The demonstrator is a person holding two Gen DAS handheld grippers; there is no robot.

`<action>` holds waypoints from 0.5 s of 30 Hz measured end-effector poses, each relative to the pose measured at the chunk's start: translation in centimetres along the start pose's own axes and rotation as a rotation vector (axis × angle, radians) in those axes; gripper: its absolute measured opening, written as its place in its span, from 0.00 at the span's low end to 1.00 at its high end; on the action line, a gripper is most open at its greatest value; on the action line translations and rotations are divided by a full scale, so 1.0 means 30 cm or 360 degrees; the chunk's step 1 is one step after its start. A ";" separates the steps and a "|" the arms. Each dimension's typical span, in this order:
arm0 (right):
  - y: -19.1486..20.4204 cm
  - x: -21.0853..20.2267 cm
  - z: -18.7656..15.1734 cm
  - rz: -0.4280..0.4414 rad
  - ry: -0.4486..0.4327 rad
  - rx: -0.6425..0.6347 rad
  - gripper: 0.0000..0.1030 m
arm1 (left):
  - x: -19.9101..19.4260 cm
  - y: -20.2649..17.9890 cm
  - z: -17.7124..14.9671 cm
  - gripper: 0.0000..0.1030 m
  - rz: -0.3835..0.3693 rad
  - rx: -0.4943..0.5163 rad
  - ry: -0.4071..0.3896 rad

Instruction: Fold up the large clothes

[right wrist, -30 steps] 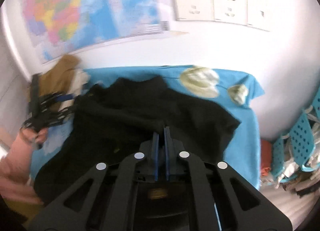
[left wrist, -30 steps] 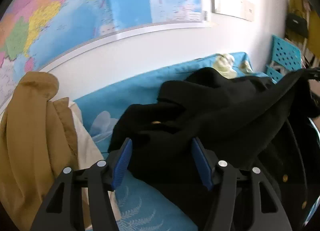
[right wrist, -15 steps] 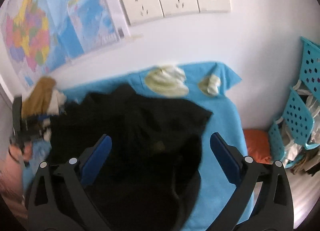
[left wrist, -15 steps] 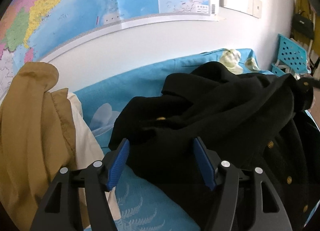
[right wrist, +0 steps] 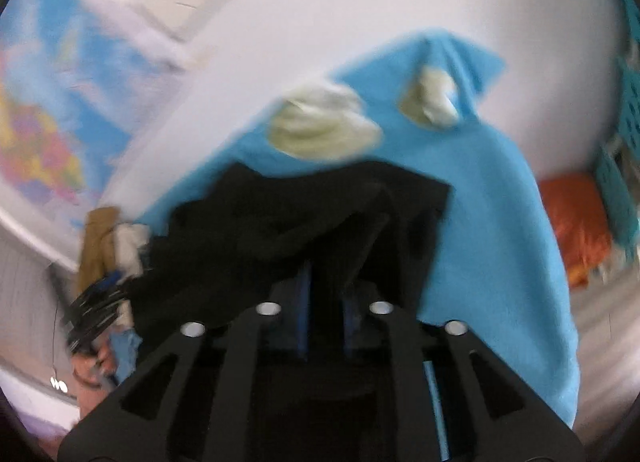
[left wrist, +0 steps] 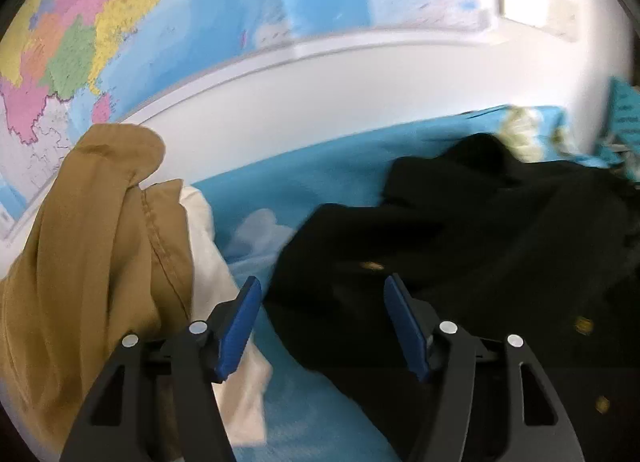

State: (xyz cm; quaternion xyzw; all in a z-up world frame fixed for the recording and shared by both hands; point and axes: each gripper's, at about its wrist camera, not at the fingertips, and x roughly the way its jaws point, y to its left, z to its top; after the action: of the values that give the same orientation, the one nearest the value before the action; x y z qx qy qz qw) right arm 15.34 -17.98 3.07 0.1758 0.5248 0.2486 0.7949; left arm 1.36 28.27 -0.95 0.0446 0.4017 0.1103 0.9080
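Observation:
A large black coat (left wrist: 480, 246) with gold buttons lies crumpled on a blue cloth-covered table (left wrist: 304, 178). My left gripper (left wrist: 324, 326) is open, its blue pads straddling the coat's near left edge just above the cloth. In the blurred right wrist view the coat (right wrist: 304, 218) lies in front of my right gripper (right wrist: 325, 314), whose jaws are nearly closed with black fabric between the pads. The left gripper also shows in the right wrist view (right wrist: 96, 302), at the coat's left side.
A tan and cream garment pile (left wrist: 92, 262) sits left of the coat. Pale cloth bundles (right wrist: 320, 126) lie at the table's back. A map (left wrist: 160, 22) hangs on the wall behind. Teal baskets (right wrist: 616, 166) and an orange item (right wrist: 576, 222) stand right of the table.
My right gripper was shut on the coat, opened wide half a second ago, and has closed on black fabric again. My left gripper stayed open and shifted slightly left along the coat's edge.

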 end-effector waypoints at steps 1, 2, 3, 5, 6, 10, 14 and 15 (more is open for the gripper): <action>-0.005 0.002 -0.006 0.0012 -0.0006 0.0003 0.26 | -0.029 -0.004 -0.014 0.69 -0.0058 0.0017 -0.0022; -0.010 -0.004 -0.016 0.0021 -0.0032 0.0003 0.27 | -0.074 -0.011 -0.041 0.78 -0.0162 0.0038 -0.0057; -0.013 -0.010 -0.026 0.0037 -0.0050 0.0005 0.28 | -0.110 -0.021 -0.069 0.80 -0.0267 0.0071 -0.0072; -0.016 -0.008 -0.038 0.0041 -0.0057 0.0005 0.27 | -0.156 -0.046 -0.126 0.83 -0.0461 0.0143 -0.0070; -0.011 0.000 -0.047 0.0035 -0.0051 -0.0008 0.29 | -0.163 -0.062 -0.156 0.88 -0.0546 0.0171 -0.0038; 0.010 0.005 -0.053 0.0054 -0.0036 -0.0028 0.29 | -0.097 -0.144 -0.229 0.88 -0.0460 0.0298 0.0092; 0.049 0.007 -0.061 0.0067 -0.0019 -0.0071 0.30 | 0.020 -0.113 -0.242 0.35 -0.0336 0.0159 0.0204; 0.057 -0.003 -0.062 0.0095 -0.0020 -0.0072 0.30 | 0.021 -0.077 -0.236 0.21 -0.0348 0.0087 0.0192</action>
State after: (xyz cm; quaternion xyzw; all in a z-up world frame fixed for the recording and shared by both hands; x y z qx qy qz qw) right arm 13.24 -16.59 3.33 0.1750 0.5085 0.2828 0.7942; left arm -3.07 26.12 -6.57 0.0185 0.4608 0.0022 0.8873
